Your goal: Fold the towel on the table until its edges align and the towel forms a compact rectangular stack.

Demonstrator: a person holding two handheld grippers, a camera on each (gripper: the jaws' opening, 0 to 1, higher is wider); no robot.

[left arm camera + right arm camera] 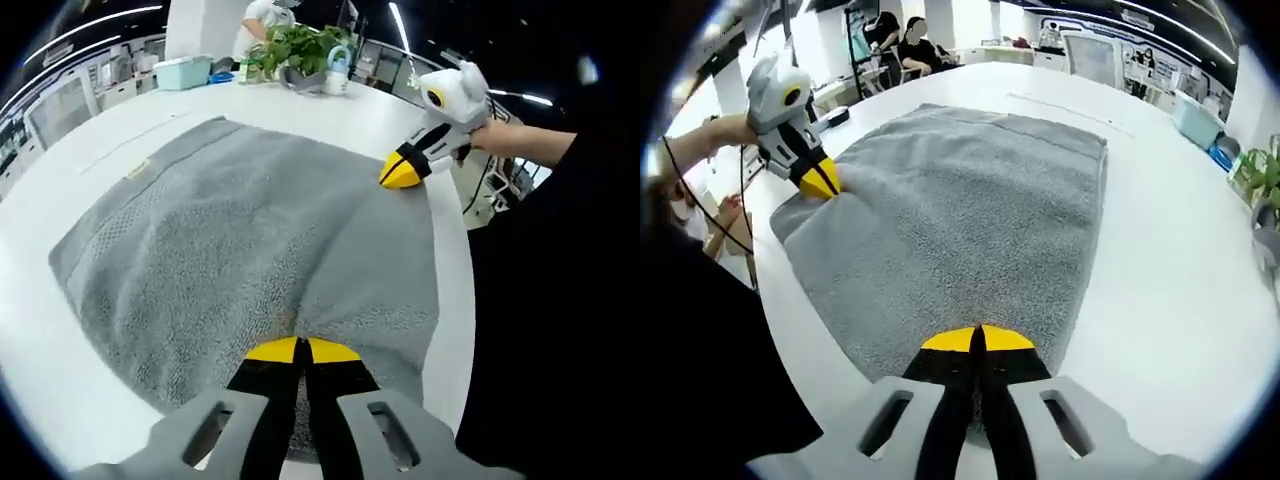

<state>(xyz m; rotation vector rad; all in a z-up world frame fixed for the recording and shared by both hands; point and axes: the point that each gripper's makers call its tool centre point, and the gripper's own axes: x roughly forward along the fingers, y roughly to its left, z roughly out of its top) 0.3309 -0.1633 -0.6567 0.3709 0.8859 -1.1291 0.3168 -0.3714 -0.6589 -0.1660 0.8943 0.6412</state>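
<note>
- Gripping the near edge of the towel (250, 250) is the step in hand: each gripper sits at one near corner of the cloth.
- The towel lies spread flat on the white table (60, 160), close to the table's near rim, grey and roughly rectangular, with a small label at one long edge.
- The left gripper (300, 349) has its yellow-tipped jaws pressed together on the towel's hem; judged clenched on the cloth.
- The right gripper (978, 338) shows the same stance in the right gripper view: jaws closed on the towel's edge at the opposite near corner.
- Each gripper appears in the other's view, tip down on its corner, with no gap visible between the jaws.
- Judgement: the fold itself is not yet made; the towel is still a single open layer.
- The next move calls for lifting both corners together, carrying them over to the far edge, and lining up the corners before release.
- A plant (300, 45) and a box (182, 70) stand at the far side, well apart from the towel.
</note>
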